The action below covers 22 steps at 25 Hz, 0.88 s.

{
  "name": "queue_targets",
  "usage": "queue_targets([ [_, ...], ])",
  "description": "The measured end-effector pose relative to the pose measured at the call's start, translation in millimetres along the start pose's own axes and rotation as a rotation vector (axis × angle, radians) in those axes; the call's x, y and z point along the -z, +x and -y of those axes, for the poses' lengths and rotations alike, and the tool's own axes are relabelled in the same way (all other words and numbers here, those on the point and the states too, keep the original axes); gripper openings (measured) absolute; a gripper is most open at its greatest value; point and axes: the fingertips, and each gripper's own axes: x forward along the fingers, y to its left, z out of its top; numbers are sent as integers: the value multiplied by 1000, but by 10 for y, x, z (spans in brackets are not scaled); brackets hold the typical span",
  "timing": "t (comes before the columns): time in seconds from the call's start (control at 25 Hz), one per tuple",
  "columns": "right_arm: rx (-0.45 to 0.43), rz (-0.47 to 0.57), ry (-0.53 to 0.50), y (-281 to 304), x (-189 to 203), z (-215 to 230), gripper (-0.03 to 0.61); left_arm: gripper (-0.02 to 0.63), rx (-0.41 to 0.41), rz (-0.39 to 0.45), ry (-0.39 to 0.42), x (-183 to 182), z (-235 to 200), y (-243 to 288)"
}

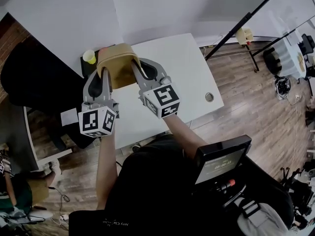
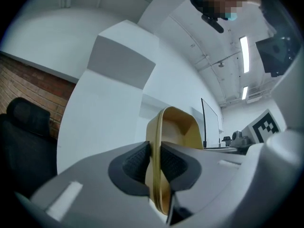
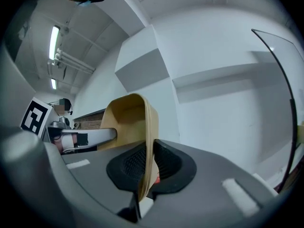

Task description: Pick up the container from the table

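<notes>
A tan, tub-shaped container (image 1: 117, 63) hangs in the air above the white table (image 1: 187, 68), held by its rim from both sides. My left gripper (image 1: 104, 77) is shut on the left wall of the container (image 2: 178, 127), whose thin rim is pinched between the black ribbed pads (image 2: 135, 163). My right gripper (image 1: 139, 73) is shut on the opposite wall of the container (image 3: 126, 118), and its pads (image 3: 166, 161) press on the rim as well. Both grippers point roughly level. The container's inside shows nothing in it.
A yellow cup (image 1: 89, 57) stands on a dark object at the table's far left corner, just left of the container. A round cable hole (image 1: 209, 97) sits near the table's right edge. A black chair (image 1: 34, 77) stands to the left; wooden floor surrounds the table.
</notes>
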Motion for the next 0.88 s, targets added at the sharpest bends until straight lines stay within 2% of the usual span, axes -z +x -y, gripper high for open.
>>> queue_targets([
  [0.4, -2, 130, -36, -95, -435, -91, 29, 41, -7, 109, 63, -437, 115, -66],
  [0.56, -5, 181, -69, -144, -572, -142, 31, 38, -4, 158, 121, -558, 162, -121],
  [0.88, -6, 223, -126, -202, -706, -211, 31, 34, -1, 210, 169, -707, 220, -175],
])
